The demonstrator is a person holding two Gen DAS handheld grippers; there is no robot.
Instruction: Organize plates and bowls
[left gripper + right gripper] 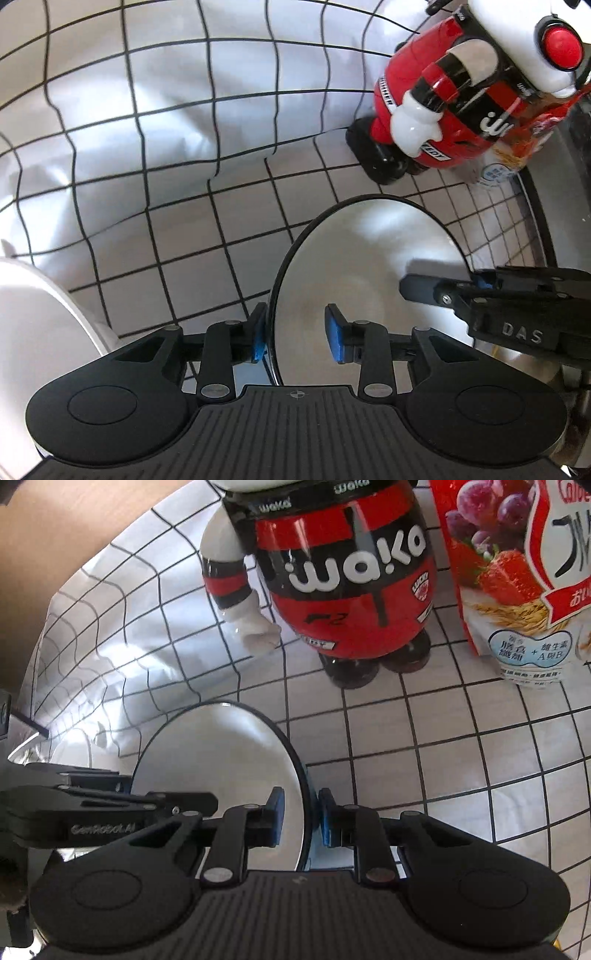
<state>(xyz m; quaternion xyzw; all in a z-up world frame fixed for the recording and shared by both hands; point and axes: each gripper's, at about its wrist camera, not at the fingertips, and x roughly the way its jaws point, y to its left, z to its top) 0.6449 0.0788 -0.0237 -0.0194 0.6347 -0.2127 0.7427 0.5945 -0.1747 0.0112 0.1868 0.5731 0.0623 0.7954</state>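
White plate (221, 768) with dark rim at lower centre on grid-checked cloth (424, 746), right gripper (301, 821) clamped on its right rim, left gripper (295, 334) part-open straddling its left rim, red figurine (347, 576) behind at top, cereal bag (517, 572) upper right.

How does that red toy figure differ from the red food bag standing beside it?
The toy figure is rounded and glossy, with white arms and black feet; the food bag is flat-fronted and soft-looking. The figure bears the word waka; the bag shows printed grapes and a strawberry. Both are mainly red and stand upright on the checked tablecloth.
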